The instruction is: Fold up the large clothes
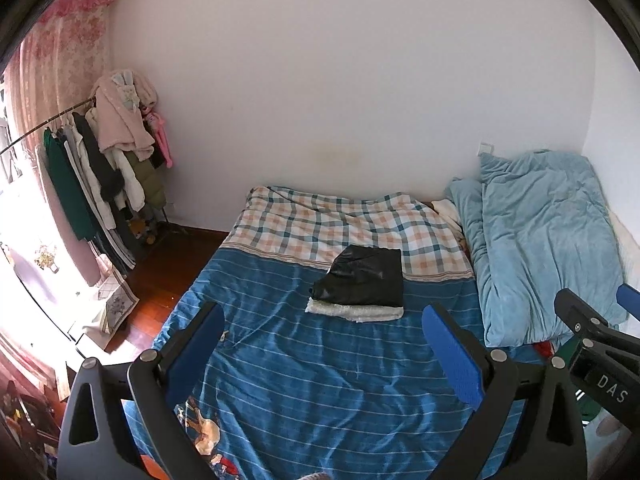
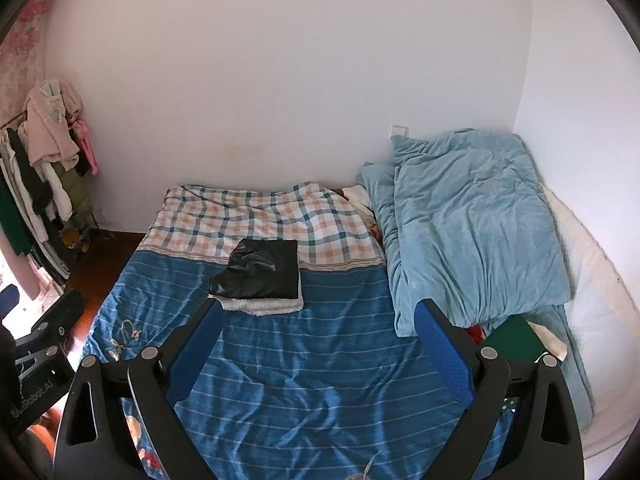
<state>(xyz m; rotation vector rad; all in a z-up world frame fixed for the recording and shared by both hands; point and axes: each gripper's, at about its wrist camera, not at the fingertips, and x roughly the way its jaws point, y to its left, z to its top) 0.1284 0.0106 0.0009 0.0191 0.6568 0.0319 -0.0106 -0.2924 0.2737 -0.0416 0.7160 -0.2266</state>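
Note:
On the blue striped bedcover lies a folded black garment, stacked on a folded white fleecy piece. My left gripper hovers over the near part of the bed, open and empty, short of the stack. My right gripper is likewise open and empty, with the stack just beyond its left fingertip. Each gripper shows in the other's view: the right one at the right edge, the left one at the left edge.
A rumpled light blue quilt is heaped along the bed's right side, with a dark green item below it. The far end of the bed is plaid. A loaded clothes rack stands left, over wooden floor.

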